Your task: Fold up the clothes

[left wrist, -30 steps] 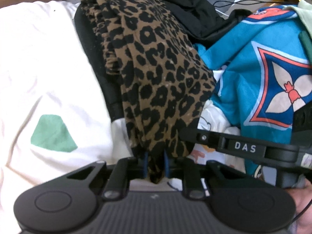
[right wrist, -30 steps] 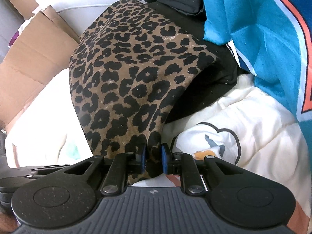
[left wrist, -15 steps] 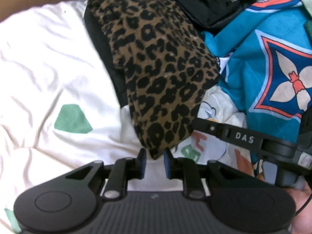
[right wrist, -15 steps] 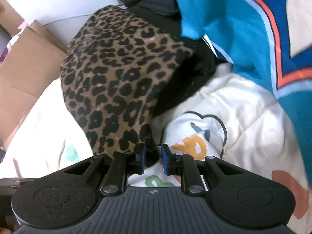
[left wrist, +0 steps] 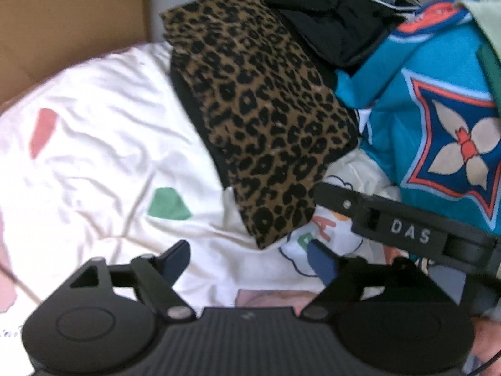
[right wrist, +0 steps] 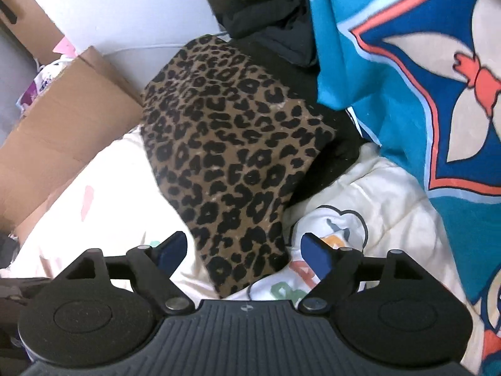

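A folded leopard-print garment (left wrist: pixel 263 119) lies on a white patterned bedspread (left wrist: pixel 103 163), on top of a black garment. In the right wrist view the same leopard-print garment (right wrist: pixel 231 156) reaches down between the fingers. My left gripper (left wrist: pixel 250 258) is open, just short of the garment's near corner, with nothing between its blue pads. My right gripper (right wrist: pixel 244 250) is open too, its fingers straddling the garment's near edge without pinching it. The right gripper's body (left wrist: pixel 407 235), marked DAS, shows at the right of the left wrist view.
A teal garment with a red-edged emblem (left wrist: pixel 438 119) lies to the right of the leopard piece. Dark clothes (left wrist: pixel 328 22) are piled behind it. A cardboard box (right wrist: pixel 59 125) stands at the bed's left edge. The white bedspread (right wrist: pixel 360 194) carries cartoon prints.
Both grippers were shut on the leopard-print garment's near edge a second ago. They have opened, let it go and drawn back, and the garment now rests flat on the bed.
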Available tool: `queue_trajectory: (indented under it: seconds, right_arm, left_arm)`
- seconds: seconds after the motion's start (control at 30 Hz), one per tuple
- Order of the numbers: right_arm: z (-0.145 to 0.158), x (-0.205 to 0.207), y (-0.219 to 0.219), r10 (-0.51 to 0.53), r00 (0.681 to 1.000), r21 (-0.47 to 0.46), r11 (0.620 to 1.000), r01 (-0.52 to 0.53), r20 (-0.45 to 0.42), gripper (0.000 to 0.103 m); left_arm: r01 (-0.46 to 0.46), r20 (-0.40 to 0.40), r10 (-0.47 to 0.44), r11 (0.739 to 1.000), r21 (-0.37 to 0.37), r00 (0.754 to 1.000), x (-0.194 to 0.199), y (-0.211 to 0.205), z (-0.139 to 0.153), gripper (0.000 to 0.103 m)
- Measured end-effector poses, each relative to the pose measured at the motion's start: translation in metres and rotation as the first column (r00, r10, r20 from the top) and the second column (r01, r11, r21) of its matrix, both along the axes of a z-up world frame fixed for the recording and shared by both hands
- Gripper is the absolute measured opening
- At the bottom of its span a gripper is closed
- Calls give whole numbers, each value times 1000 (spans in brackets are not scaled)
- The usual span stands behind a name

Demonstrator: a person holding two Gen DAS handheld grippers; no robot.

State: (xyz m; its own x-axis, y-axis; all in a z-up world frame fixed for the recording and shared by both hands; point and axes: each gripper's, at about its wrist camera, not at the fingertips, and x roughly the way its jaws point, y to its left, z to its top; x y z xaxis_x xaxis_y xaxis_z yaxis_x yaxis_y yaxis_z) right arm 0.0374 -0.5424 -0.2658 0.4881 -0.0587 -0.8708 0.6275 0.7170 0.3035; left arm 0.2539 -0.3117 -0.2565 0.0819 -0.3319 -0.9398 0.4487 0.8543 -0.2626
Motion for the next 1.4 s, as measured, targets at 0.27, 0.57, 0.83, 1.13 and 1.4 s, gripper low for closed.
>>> queue_trajectory:
  seconds: [0.27, 0.57, 0.83, 1.13, 1.4]
  right_arm:
    - [50, 3, 12, 12, 1000, 15, 1000, -12, -15, 97]
    - [99, 3, 5, 7, 998, 2, 1000, -6, -57, 103]
    - [168, 10, 11, 11, 1000, -21, 1000, -11, 1, 103]
    - [249, 21, 34, 94, 993, 55, 994, -98, 71, 103]
    - [293, 3, 63, 135, 982, 75, 986, -146, 131, 103]
  left_arm:
    - [-38, 40, 36, 999, 33, 999, -6, 32, 60, 94]
    - [-85, 72, 81, 994, 62, 994, -18, 72, 112, 99]
    - [-140, 140, 126, 985, 101, 982, -24, 111, 176, 102]
    - [-183, 236, 139, 967, 176, 962, -34, 158, 243, 103]
    - [-291, 252, 246, 943, 163, 936, -52, 213, 291, 103]
